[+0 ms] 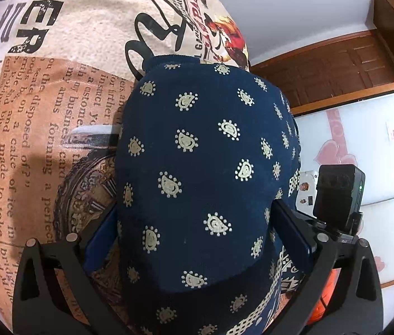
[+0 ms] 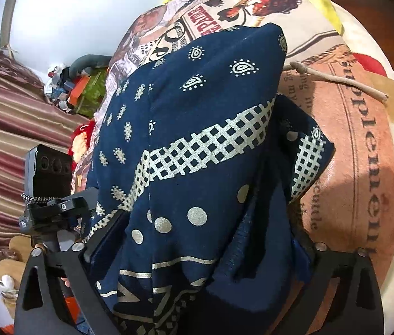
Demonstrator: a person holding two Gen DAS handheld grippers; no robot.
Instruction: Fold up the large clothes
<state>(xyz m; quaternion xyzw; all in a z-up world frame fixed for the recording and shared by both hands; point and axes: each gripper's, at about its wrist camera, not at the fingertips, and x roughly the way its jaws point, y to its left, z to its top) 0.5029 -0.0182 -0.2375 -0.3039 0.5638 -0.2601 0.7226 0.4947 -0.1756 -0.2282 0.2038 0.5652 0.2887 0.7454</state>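
Navy paisley garment [image 1: 202, 167] is seen bunched between the fingers of the left hand-held gripper [image 1: 197, 231], which is pinched on the cloth. The same garment [image 2: 197, 153] is clamped by the right hand-held gripper [image 2: 197, 240]. It is draped over a newspaper-print bedspread [image 1: 57, 111], filling both views.

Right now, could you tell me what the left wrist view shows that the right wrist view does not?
Only the left wrist view shows the brown wooden door and the garment's paisley area. Only the right wrist view shows the striped curtain, a beige drawstring and the garment's white lattice band. Both show the navy garment filling the jaws over the newspaper-print cover.
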